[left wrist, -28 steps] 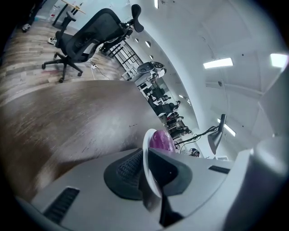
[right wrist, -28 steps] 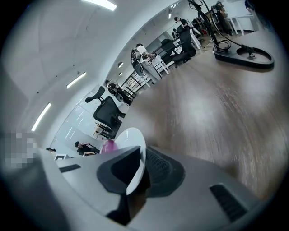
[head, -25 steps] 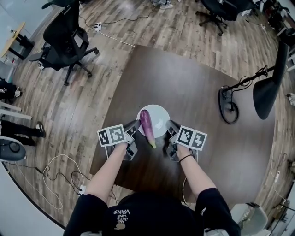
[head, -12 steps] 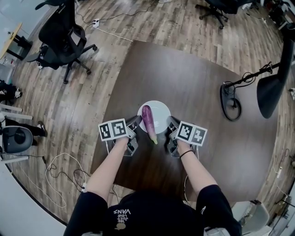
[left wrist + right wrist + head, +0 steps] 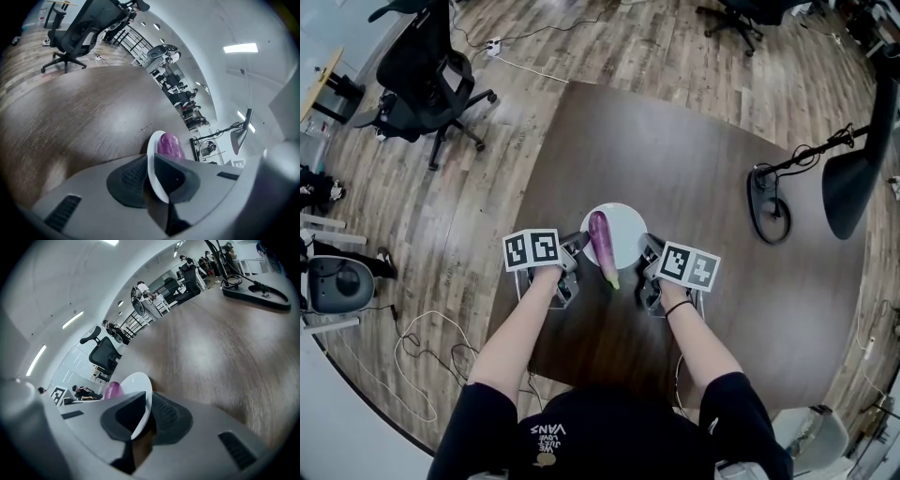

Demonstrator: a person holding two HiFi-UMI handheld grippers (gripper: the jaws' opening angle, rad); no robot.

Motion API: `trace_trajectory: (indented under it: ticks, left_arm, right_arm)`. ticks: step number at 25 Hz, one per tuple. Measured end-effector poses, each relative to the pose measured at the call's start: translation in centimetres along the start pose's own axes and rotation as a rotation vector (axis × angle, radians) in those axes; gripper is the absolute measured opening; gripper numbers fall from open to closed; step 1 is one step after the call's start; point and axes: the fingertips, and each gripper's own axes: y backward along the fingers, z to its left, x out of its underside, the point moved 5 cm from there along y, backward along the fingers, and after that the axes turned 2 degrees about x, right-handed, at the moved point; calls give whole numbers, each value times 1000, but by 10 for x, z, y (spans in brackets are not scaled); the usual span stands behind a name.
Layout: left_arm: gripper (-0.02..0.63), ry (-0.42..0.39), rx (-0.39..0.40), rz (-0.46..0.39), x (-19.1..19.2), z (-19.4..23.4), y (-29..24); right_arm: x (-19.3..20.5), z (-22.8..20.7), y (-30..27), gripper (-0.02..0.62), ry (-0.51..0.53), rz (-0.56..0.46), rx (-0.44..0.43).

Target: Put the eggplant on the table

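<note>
My left gripper (image 5: 151, 174) is clenched on the rim of the white plate (image 5: 626, 228); its left-hand finger (image 5: 127, 177) sits under the rim and the other on top, with the thin white edge pinched between the pads; those jaws have just been easing apart a little, yet the rim is between them and the pads look to be against it; my right gripper (image 5: 148, 417) is grasping the opposite rim the same way, one finger (image 5: 168, 414) below and one above; the plate spans the gap between the two sets of fingers, over the dark wooden table (image 5: 694, 169); whether it rests on the wood or hangs just above it I cannot tell; the eggplant (image 5: 601, 240) lies lengthwise on the plate, nearer my left fingers than my right, purple body across the middle, its green stem end poking past the near rim into the space between the grippers; from the left fingers it shows just beyond the rim as a glossy purple hump.
</note>
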Motion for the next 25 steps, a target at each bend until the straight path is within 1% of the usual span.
trace_trajectory:
  ticks: [5,8,12,15,21,25]
  left_arm:
    - [32,-10,-8,24,-3,0,-2]
    - [32,-5,-8,26,-3,0,-2]
    - [34,5,-19,25,-2,0,0]
    - [38,-7,-34,25,-2,-1,0]
    - [128,-34,-37,21,-3,-8,3]
    - [135,-36,-37,10,-3,-9,9]
  right_arm:
    - [0,-1,-2,38,3,23,8]
    - [0,-1,-2,38,5,32,11]
    - [1,1,-3,40,34,51,24]
    - [2,1,-3,45,43,59,20]
    - [2,7,-3,67,57,65,12]
    - [0,8,-2,71,63,54,15]
